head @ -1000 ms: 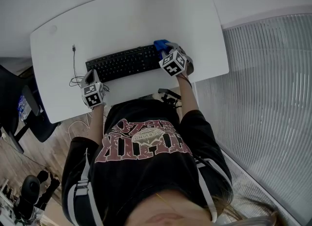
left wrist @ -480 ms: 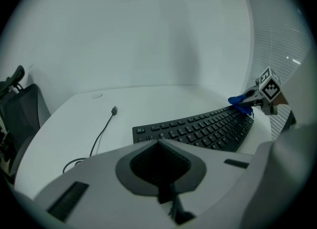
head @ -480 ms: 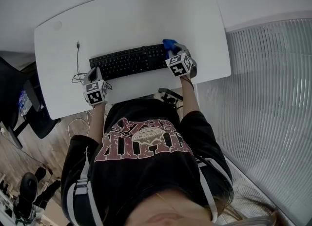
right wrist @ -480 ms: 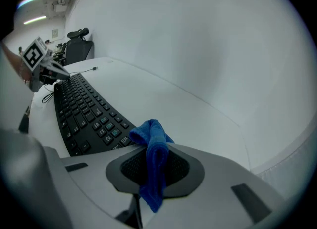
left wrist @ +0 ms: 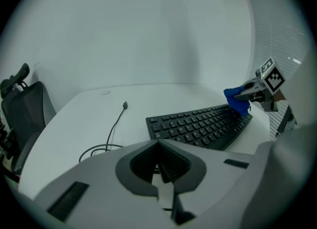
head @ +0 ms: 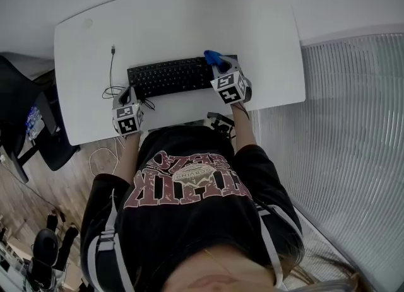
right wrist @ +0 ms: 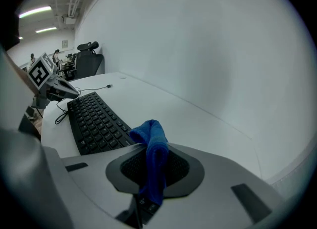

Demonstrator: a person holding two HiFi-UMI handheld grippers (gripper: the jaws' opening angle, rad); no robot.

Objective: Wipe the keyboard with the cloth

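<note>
Right gripper (right wrist: 157,172): jaws clamped on the cloth (right wrist: 152,141), pinching it at mid-fold. A rounded bunch sticks out past the tips.
Left gripper (left wrist: 160,165): jaws together, nothing between them. It sits at the near-left corner of the keyboard (head: 172,75), just beside the looped cable (head: 112,77).
Cloth position: over the keyboard's right end, toward the far edge. The left gripper view suggests it touches the keys there, but I cannot tell how firmly.
Keyboard position: black, full length, lying left to right across the middle of the white table (head: 189,16).
Cloth handling (judgement): light, soft and limp. The free bunch should flatten and drag over the keys. A pinch across the fold, as now, seems right, because a short overhang stays under control while a long one would flop.
Keyboard handling (judgement): stiff, fairly light, on a smooth top, so a sideways wipe could push it along. The keys give under pressure, so keep it light.
Hold point (judgement): steady the keyboard at its left end or near edge with the left gripper, pressing on the frame rather than the keys.
Risk (judgement): the cloth may snag between keycaps.
</note>
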